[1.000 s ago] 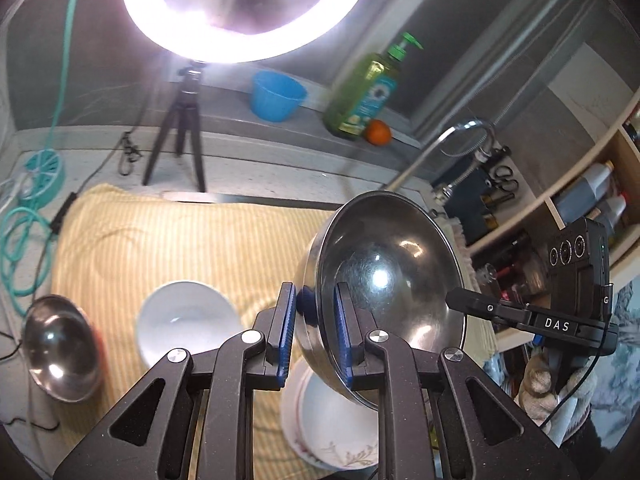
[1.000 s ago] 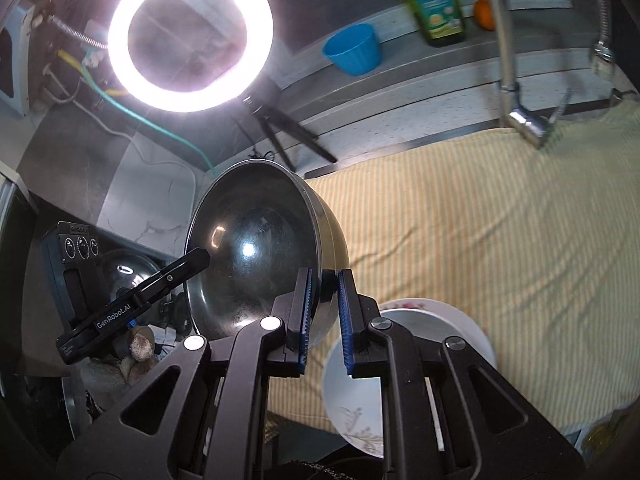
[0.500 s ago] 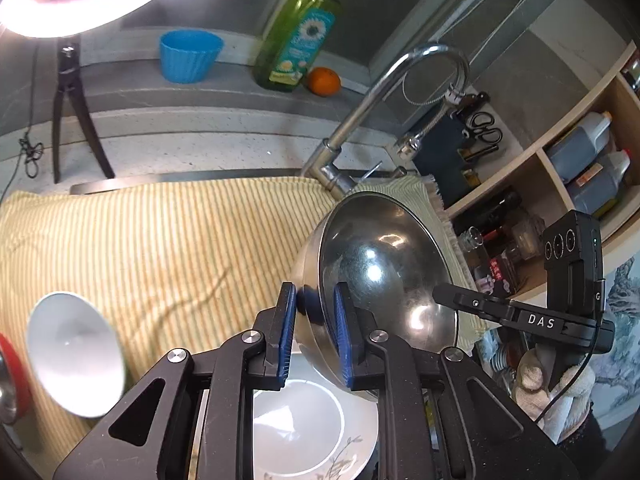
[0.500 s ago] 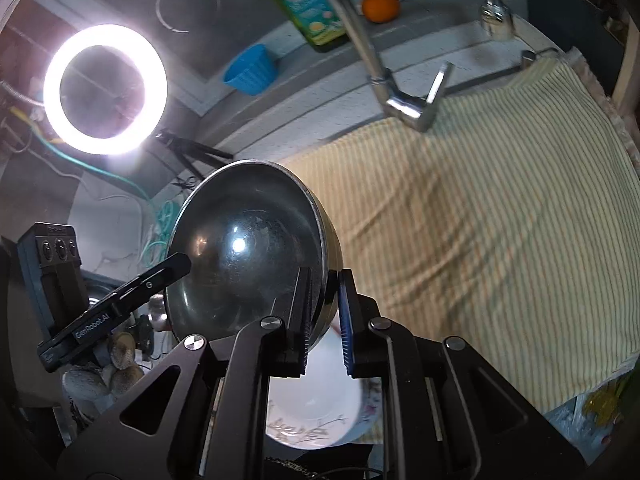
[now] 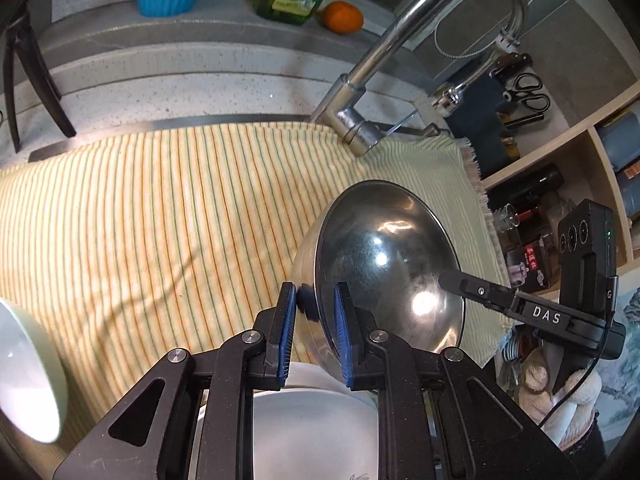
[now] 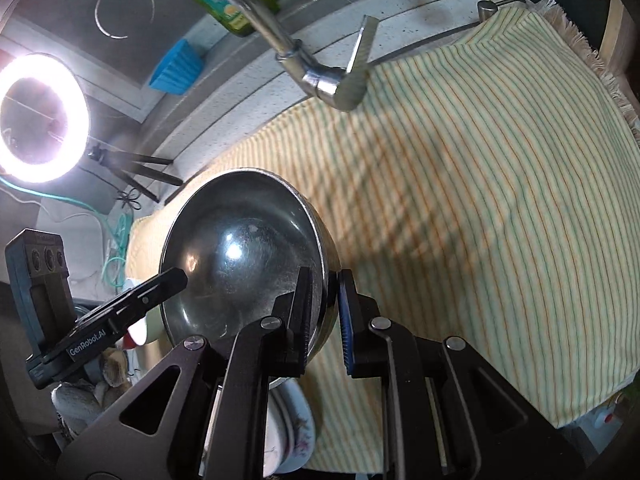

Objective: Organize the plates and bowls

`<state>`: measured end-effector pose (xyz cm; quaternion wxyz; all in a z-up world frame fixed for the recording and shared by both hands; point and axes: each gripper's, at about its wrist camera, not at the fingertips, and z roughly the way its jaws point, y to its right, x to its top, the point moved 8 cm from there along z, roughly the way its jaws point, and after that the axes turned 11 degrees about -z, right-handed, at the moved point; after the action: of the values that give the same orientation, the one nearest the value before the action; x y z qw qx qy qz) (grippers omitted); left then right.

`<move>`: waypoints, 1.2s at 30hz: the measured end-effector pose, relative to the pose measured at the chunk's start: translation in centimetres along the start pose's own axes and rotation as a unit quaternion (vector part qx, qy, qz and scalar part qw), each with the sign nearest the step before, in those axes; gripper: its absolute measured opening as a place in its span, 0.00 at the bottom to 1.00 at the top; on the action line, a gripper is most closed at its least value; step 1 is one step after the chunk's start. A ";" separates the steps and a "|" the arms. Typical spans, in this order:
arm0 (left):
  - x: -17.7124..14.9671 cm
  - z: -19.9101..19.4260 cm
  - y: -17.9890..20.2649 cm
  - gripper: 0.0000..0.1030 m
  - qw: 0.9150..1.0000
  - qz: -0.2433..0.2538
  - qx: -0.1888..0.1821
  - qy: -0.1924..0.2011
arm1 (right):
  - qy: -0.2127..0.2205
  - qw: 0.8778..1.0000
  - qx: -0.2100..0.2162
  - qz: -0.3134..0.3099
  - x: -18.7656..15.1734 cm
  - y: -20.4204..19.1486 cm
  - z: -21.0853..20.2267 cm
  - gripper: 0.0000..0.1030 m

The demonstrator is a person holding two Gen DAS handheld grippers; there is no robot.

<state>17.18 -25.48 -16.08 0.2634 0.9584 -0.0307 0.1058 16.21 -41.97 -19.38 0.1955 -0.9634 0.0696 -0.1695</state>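
1. Steel bowl [image 5: 384,272] held tilted on edge over striped cloth [image 5: 160,220], above white plate [image 5: 316,432].
2. L gripper [image 5: 316,316]: fingers nearly closed, pinching bowl rim.
3. R gripper [image 6: 324,312]: same, clamped on opposite rim.
4. Readable: "DAS" on R gripper body [image 5: 546,314]; "GenRobot.AI" on L gripper body [image 6: 86,346].
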 end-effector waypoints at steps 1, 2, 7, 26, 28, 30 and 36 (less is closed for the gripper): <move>-0.1 0.3 0.0 0.16 1.000 0.000 0.003 -0.003 | -0.002 1.000 -0.001 0.001 0.1 0.3 0.3 0.13; -0.2 0.6 -0.1 0.16 1.000 -0.001 0.007 -0.006 | -0.003 1.000 -0.001 0.002 0.1 0.5 0.6 0.13; -0.6 1.8 -0.5 0.16 1.000 -0.003 0.015 -0.018 | -0.012 1.000 -0.006 0.006 0.3 1.5 1.8 0.13; -0.1 0.5 -1.0 0.36 1.000 0.006 0.021 -0.004 | 0.017 0.999 -0.039 -0.025 0.6 1.7 0.5 0.63; -0.1 -0.4 -1.1 0.36 1.000 0.002 0.016 0.007 | 0.024 0.999 -0.037 -0.021 0.6 1.6 -0.2 0.67; -0.2 -1.4 -1.2 0.39 1.000 0.001 0.012 0.017 | 0.035 0.999 -0.033 -0.020 0.6 1.2 -0.9 0.71; -1.2 -5.3 -1.9 0.57 0.998 0.002 0.006 0.063 | 0.066 0.997 -0.021 -0.043 0.4 -1.9 -3.0 0.79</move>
<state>15.21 -21.12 -12.87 0.2587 0.9514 -0.0151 0.1663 15.68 -41.38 -15.86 0.1628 -0.9561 0.0445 -0.2397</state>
